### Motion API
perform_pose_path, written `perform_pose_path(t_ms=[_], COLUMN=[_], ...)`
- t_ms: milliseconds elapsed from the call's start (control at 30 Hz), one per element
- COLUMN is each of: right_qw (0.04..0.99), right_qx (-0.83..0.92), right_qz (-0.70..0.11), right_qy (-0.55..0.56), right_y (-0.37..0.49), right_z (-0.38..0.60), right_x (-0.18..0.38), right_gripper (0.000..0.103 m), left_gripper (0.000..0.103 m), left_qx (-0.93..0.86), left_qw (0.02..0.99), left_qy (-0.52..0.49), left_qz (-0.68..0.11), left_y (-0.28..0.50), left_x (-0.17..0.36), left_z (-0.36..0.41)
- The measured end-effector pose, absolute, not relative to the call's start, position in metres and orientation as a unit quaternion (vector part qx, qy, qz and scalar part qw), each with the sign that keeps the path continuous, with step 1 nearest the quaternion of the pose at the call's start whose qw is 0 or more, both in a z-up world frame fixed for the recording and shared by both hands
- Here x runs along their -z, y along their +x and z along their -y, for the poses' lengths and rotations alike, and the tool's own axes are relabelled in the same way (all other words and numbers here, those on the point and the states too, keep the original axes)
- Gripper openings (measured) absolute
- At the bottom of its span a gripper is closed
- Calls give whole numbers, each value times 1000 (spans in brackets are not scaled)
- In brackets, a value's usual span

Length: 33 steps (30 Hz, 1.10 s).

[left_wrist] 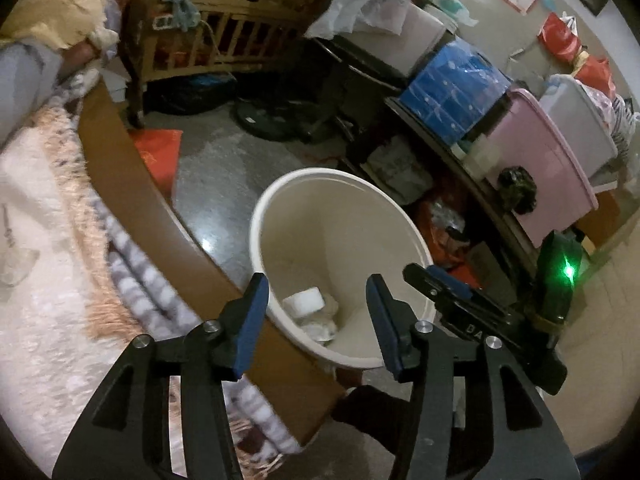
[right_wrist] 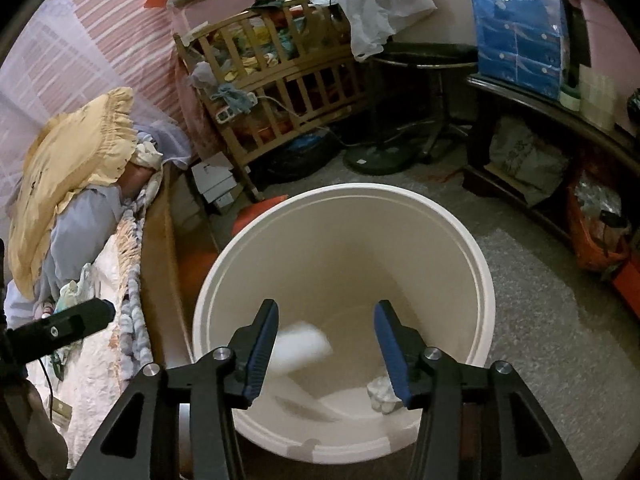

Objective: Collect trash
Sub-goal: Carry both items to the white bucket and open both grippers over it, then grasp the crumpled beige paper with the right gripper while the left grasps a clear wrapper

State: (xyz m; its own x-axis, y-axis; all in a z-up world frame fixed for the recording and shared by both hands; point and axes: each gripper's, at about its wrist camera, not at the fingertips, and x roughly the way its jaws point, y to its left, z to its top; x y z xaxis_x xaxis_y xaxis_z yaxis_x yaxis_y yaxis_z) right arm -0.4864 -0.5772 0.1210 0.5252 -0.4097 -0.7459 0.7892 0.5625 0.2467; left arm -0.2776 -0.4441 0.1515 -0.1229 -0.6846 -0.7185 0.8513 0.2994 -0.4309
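both my black tongs, left (left_wrist: 316,312) and right (right_wrist: 326,338), stood half open, holding nothing, above the round cream plastic bin (right_wrist: 478,264). white crumpled trash (right_wrist: 382,394) lay inside. i judged the blurred white piece (right_wrist: 302,346) might bounce out.

A wooden crib (right_wrist: 276,80) heaped with clothes stands far ahead of the tool. A yellow pillow (right_wrist: 68,168) lies on the bed to its left, a blue package (right_wrist: 516,28) up right.
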Motion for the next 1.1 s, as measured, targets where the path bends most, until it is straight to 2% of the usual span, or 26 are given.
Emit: perform_pose_path(t_ms=[167, 533, 700, 1100], right_qw=[832, 849, 863, 887], right_qx=[350, 294, 263, 163], right_qz=[-332, -362, -363, -388], right_qy=[275, 248, 234, 192], right_y=[-474, -425, -395, -306], right_z=[560, 510, 480, 401], right_x=[-123, -120, -129, -134], right_gripper=[61, 62, 68, 69], left_gripper=[49, 49, 49, 49], left_qx=[545, 439, 404, 315], left_qw=[709, 803, 825, 870], left_qy=[111, 103, 102, 99], left_qz=[-433, -390, -381, -365], left_y=[-270, -229, -214, -168], left_x=[-159, -162, -163, -170], left_z=[414, 332, 300, 205])
